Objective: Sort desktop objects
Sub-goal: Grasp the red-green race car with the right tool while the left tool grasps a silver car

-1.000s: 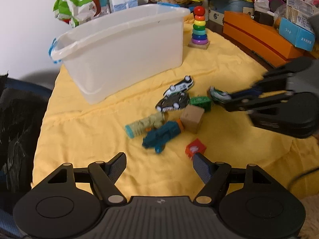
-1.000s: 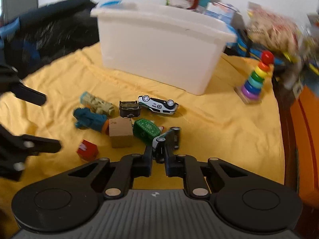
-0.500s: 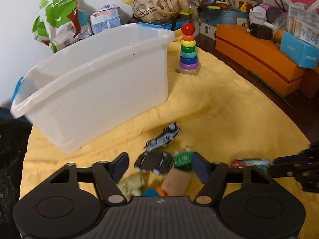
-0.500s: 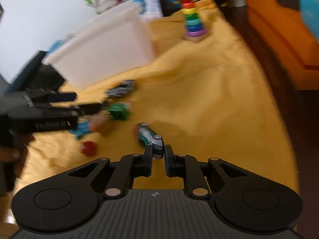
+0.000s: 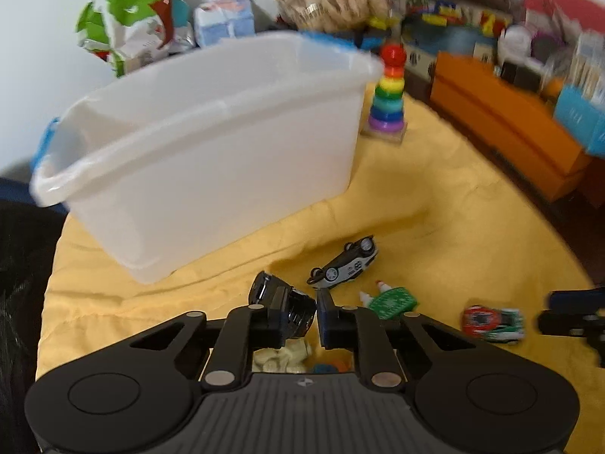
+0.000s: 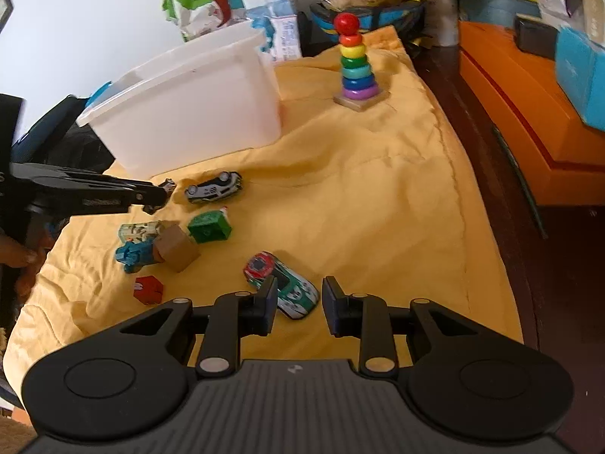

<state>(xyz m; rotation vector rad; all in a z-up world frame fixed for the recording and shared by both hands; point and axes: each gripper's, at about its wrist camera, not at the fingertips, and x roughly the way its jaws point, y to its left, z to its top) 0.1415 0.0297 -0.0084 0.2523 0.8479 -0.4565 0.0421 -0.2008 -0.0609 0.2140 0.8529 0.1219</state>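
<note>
Rainbow ring stacker (image 6: 354,61) upright on yellow cloth (image 6: 378,189); orange boxes (image 6: 529,121) right; snack bags (image 5: 128,26) behind.

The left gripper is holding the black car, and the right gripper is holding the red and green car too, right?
Not quite. The right gripper is open: the red and green car lies on the yellow cloth between its fingers, as the right wrist view shows. The left gripper does hold the black car.
</note>
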